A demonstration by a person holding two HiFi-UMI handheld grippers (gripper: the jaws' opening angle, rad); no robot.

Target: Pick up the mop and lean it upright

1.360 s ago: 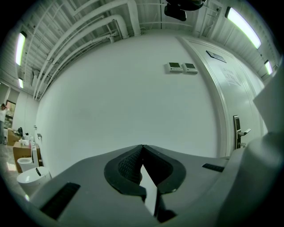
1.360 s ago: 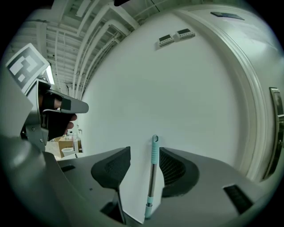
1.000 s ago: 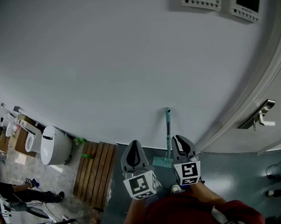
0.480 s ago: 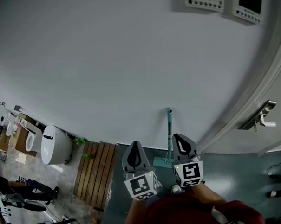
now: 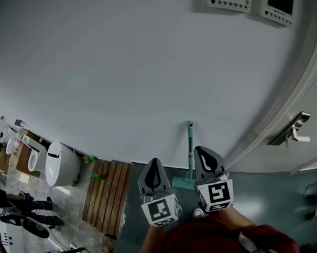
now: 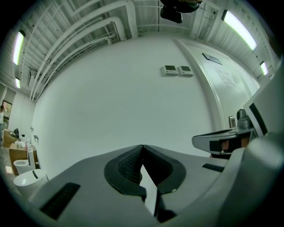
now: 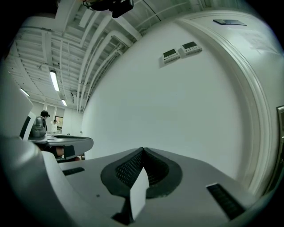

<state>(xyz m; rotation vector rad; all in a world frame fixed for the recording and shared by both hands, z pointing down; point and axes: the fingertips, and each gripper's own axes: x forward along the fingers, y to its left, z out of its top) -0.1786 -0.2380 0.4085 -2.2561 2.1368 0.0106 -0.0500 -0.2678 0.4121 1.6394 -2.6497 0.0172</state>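
The only container in sight was a cardboard box (image 5: 24, 154) at the far left edge of the head view, beside a white toilet (image 5: 61, 164). Pale things sat in or on the box, too small to name.

The mop (image 5: 190, 146) stood upright against the white wall (image 5: 124, 72), its teal handle rising from a flat teal head on the dark floor (image 5: 266, 192). The lower handle ran just left of the right tongs (image 5: 204, 154), and part of the head lay hidden behind them. Neither gripper view showed the mop.

The left tongs (image 5: 152, 166) were shut, tips meeting with nothing between them, as the left gripper view (image 6: 142, 148) made plain. The right tongs were likewise shut and empty in their own view (image 7: 142, 151). Both pointed at the wall.

A wooden slat mat (image 5: 106, 196) lay left of the left tongs. At the right, a door (image 5: 309, 90) with a metal handle (image 5: 294, 131) was cut off by the frame. Two wall panels (image 5: 250, 0) were clipped at the top edge. A person's legs (image 5: 31, 205) showed at the lower left, the rest out of frame.
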